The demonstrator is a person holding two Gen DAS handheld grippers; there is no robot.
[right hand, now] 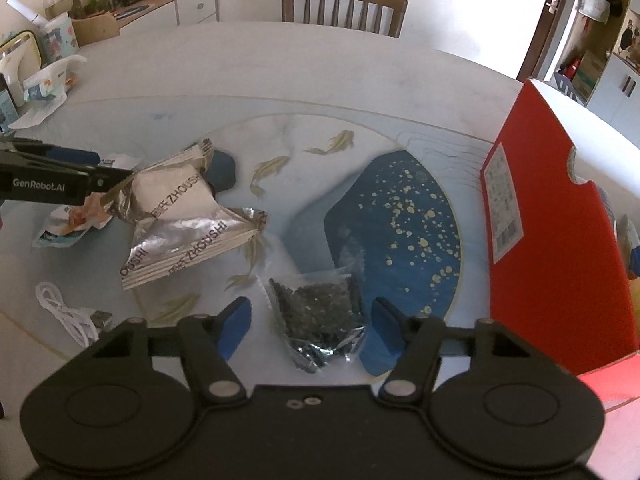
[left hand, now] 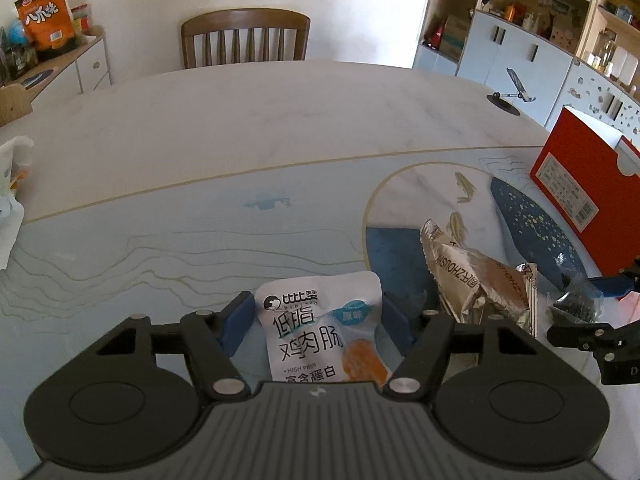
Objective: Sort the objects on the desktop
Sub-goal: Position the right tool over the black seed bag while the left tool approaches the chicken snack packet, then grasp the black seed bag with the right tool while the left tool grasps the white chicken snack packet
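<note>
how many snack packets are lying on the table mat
3: the white sausage packet between the left tongs, the silver foil packet mid-mat, and the clear bag of dark bits between the right tongs. Others may be hidden.

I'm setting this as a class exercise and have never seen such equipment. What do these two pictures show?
No robot: a person holds a two-finger tool in each hand, each with a camera looking along its fingers. One picture is from the left tool, the other from the right tool. On the patterned table lie a white sausage packet, silver foil packets, a clear bag of dark bits, a white cable and a red box. The left tool straddles the white sausage packet; whether its pads press it I cannot tell. The right tool's pads stand either side of the bag, not touching it.
</note>
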